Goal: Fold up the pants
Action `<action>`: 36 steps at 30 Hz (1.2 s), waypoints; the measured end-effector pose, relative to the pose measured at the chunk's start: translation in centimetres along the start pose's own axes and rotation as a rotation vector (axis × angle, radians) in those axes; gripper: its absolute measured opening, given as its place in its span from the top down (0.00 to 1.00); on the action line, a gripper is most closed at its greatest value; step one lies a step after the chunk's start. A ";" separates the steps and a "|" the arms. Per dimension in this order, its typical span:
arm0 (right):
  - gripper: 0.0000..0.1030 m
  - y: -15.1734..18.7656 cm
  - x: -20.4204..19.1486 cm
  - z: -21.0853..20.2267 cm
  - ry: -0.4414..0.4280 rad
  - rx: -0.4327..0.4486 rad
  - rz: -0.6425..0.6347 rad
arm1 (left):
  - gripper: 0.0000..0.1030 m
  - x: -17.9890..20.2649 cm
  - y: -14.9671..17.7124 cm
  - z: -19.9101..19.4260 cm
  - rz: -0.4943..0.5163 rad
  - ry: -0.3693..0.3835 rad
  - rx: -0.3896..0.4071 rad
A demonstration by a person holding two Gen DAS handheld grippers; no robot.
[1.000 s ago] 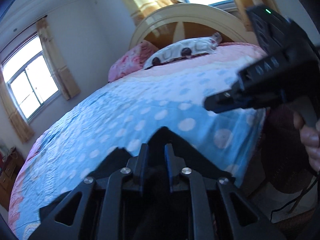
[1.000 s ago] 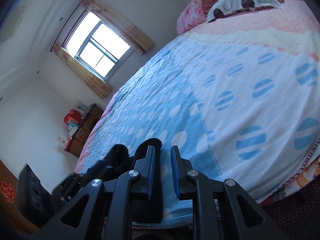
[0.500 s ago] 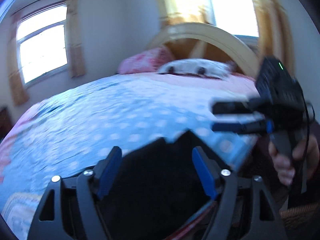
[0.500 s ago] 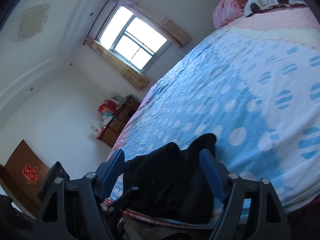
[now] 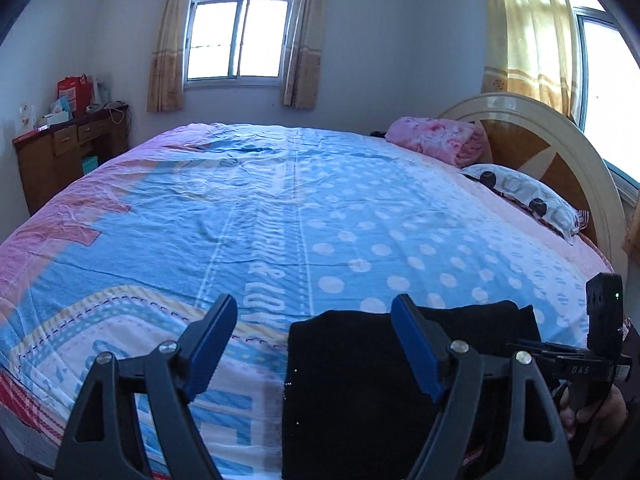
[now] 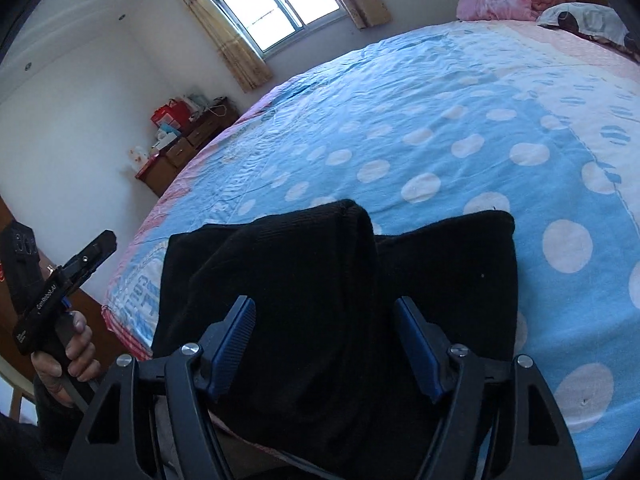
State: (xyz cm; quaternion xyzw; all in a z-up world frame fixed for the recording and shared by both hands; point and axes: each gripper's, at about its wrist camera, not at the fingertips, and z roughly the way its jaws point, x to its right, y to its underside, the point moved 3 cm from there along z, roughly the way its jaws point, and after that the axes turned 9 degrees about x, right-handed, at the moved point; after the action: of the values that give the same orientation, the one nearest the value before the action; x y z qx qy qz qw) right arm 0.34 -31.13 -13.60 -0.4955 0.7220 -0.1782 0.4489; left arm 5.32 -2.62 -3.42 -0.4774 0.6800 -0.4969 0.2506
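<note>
The black pants (image 5: 360, 380) lie folded in a thick bundle on the near edge of the bed (image 5: 280, 220), one rounded fold (image 6: 320, 256) raised on top. My left gripper (image 5: 314, 308) stands open with nothing in it; its right finger hangs over the bundle's left part. My right gripper (image 6: 325, 308) hovers over the bundle with its jaws closing. The cloth lies below and between its blue pads (image 6: 236, 340), which do not press on it. Each gripper shows in the other's view, held in a hand: the right gripper (image 5: 532, 346) and the left gripper (image 6: 96, 248).
The blue dotted bedspread stretches away from the pants. A pink blanket (image 5: 440, 140) and a spotted pillow (image 5: 520, 196) lie by the headboard (image 5: 560, 140). A wooden desk (image 5: 68, 152) with boxes stands against the far left wall.
Both grippers were shut on black cloth and have opened, letting it go. The pants now rest on the bed edge. The left gripper has swung across and rolled level.
</note>
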 end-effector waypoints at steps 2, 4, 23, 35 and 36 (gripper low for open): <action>0.31 0.1 -0.5 0.0 0.006 -0.009 -0.031 | 0.21 -0.2 0.0 0.2 0.004 -0.001 0.000; 0.53 0.1 -1.3 0.1 -0.020 -0.039 -0.060 | 0.21 -0.3 -0.2 0.1 0.018 -0.005 0.002; 0.83 -1.2 -0.6 -3.1 -0.208 -0.018 0.127 | 0.21 -0.4 -0.9 0.3 0.027 -0.012 0.009; 0.82 0.6 6.3 -3.9 -0.053 -0.039 0.212 | 0.21 1.4 0.1 1.7 0.095 -0.020 -0.036; 0.81 0.4 6.3 -4.0 -0.070 -0.017 0.230 | 0.21 1.5 0.2 1.8 0.105 -0.026 -0.039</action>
State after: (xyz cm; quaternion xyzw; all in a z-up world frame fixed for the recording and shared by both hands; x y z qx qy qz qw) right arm -3.90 -37.20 -14.73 -0.4190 0.7595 -0.1022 0.4870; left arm 6.08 -4.80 -4.08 -0.4522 0.7103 -0.4637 0.2757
